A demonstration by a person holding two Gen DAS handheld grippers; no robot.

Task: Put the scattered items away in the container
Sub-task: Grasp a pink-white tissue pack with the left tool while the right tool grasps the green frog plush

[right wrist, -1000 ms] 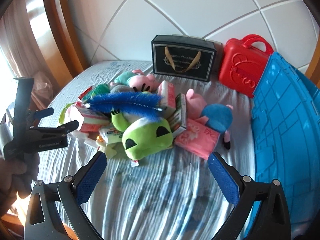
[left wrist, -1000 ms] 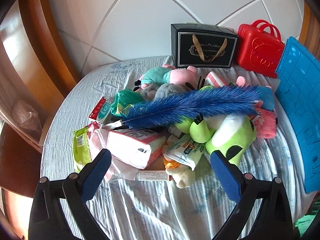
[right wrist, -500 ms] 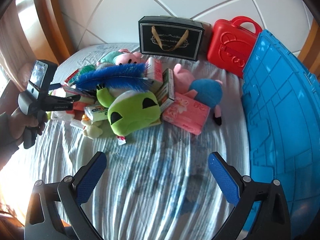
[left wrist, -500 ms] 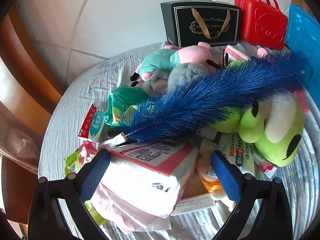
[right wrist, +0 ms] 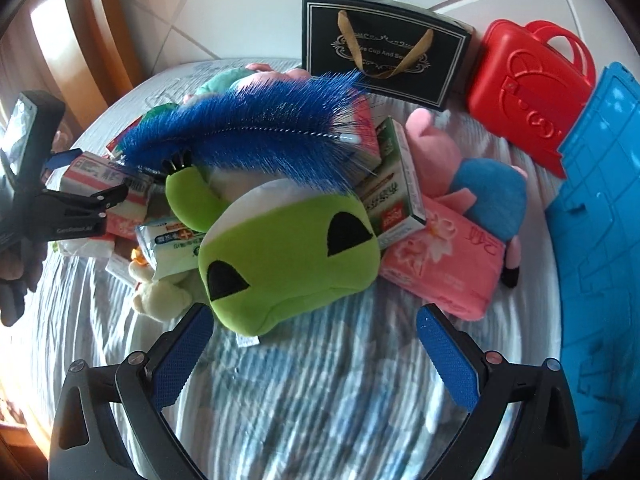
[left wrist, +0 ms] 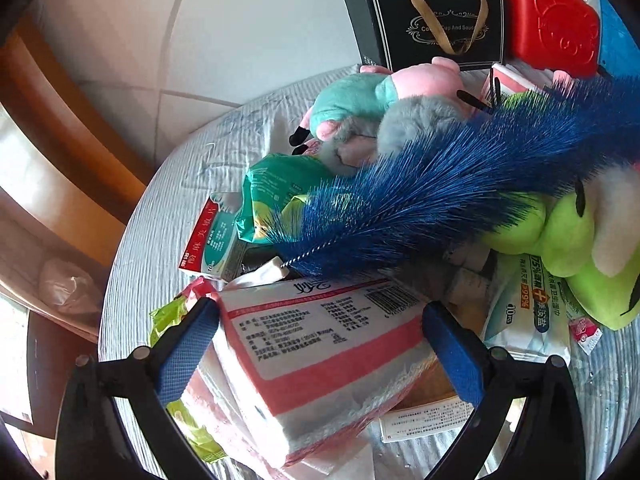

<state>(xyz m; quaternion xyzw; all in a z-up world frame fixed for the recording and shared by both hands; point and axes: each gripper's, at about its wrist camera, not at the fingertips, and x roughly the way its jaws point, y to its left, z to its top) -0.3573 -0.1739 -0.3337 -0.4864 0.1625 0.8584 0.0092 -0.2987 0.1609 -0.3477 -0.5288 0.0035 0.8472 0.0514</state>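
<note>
White wall tiles and a wooden frame back a bed covered by a pale striped sheet (right wrist: 320,392), on which the clutter is heaped.

Left to right: the left gripper (left wrist: 320,344) is seen spread wide, its blue pads either side of a pink-and-white tissue pack (left wrist: 320,360); no squeeze is evident, so the pack is judged not yet gripped. Behind it lie a green snack bag (left wrist: 276,196) and a blue bristle brush (right wrist: 256,136) draped across the pile. The right gripper (right wrist: 316,354) is held open and empty just short of a green alien plush (right wrist: 288,256). Further right are a pink tissue pack (right wrist: 444,268), a pig plush (right wrist: 480,184), a black gift bag (right wrist: 384,48), a red toy case (right wrist: 528,92) and the blue container (right wrist: 600,208) at the far edge.

Progress: nothing is seen to have been put in the container, though its inside is not shown; the whole pile is judged outstanding.
</note>
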